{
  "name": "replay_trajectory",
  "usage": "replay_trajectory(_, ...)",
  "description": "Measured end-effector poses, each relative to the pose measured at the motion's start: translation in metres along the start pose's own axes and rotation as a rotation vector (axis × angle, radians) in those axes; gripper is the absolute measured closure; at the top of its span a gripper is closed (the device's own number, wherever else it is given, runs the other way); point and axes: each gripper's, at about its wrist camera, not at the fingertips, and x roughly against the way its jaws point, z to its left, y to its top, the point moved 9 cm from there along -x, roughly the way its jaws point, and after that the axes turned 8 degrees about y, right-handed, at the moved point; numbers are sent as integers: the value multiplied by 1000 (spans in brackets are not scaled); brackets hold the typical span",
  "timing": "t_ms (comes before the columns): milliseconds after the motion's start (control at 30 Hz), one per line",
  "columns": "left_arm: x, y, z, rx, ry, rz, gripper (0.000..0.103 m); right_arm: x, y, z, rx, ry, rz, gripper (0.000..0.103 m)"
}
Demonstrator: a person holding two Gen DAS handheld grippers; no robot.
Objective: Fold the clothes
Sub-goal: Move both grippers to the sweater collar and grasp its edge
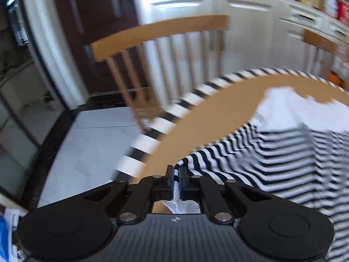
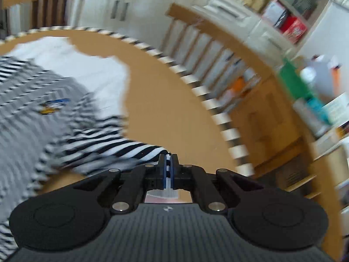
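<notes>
- Gripping a corner of the striped shirt (image 1: pixel 250 159), the left tool (image 1: pixel 176 174) has its two black fingers pinched together on the fabric, with a bit of cloth showing behind the blue pads.
- Its jaws stand narrow, with only the thickness of the cloth between them.
- The right tool (image 2: pixel 168 163) is likewise clamped on the shirt (image 2: pixel 113 146), and a strip of black and white stripes shows between its blue pads.
- The black-and-white striped shirt lies spread on the round wooden tabletop (image 1: pixel 207 118), between the two tools; each tool holds one near edge of it.
- A white garment (image 1: pixel 305 111) lies on the tabletop beyond the striped one, partly under it; in the right wrist view it (image 2: pixel 91 65) appears at upper left.
- A small yellow and blue emblem (image 2: pixel 52 106) sits on the striped fabric in the right wrist view, blurred.
- The tabletop's rim (image 2: pixel 218 113) is edged with black and white blocks.
- Wooden chairs (image 1: pixel 157 41) stand just beyond the tabletop, in front of white cabinets (image 1: pixel 240 13).
- To the right in the right wrist view, a wooden shelf unit (image 2: pixel 290 118) carries bottles and boxes, too blurred to identify.
- Both views are smeared by motion, so fine detail of the cloth is unclear.
</notes>
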Motion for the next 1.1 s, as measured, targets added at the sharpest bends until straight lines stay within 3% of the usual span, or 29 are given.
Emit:
replay_trajectory(133,-13,9,11,-39,53,-18,98,-16,3,-31,43,-97,42,100)
replay_trajectory(300,-32,-11,-1,-85,61,60,98,-52,-25,-28,29,-72,165,100)
replay_trajectory(367,-37,-19,-2,-90,30,91,96,-63,-37,-23,38,-36,208,98)
replay_trajectory(400,-40,-24,-2,-87,6,111,90,-67,-41,-22,27,-13,229,91)
replay_trajectory(433,-39,-24,0,-79,-16,120,84,-66,-44,-23,11,7,244,76)
replay_trajectory(500,-32,-21,13,-74,-29,125,60,-58,-43,-30,14,14,232,57)
replay_trajectory(600,-13,6,25,-35,-89,29,59,-41,-20,-51,63,-56,128,68)
replay_trajectory(633,-10,21,21,-15,-141,-14,57,-38,-7,-52,29,-22,63,69)
replay_trajectory(700,-13,49,-4,13,-247,-53,45,-42,24,-44,-121,155,-46,69)
replay_trajectory(767,-28,73,-43,13,-343,-62,44,-67,48,-21,-207,295,-70,71)
replay_trajectory(800,-38,78,-60,-12,-351,-58,44,-81,57,-8,-220,337,-68,71)
replay_trajectory(867,-58,86,-95,-65,-357,-47,44,-114,68,13,-217,339,-40,71)
replay_trajectory(1067,-105,92,-169,-225,-329,-19,43,-162,95,38,-363,439,-40,70)
replay_trajectory(1100,-109,91,-177,-248,-323,-16,38,-171,98,40,-351,436,-19,72)
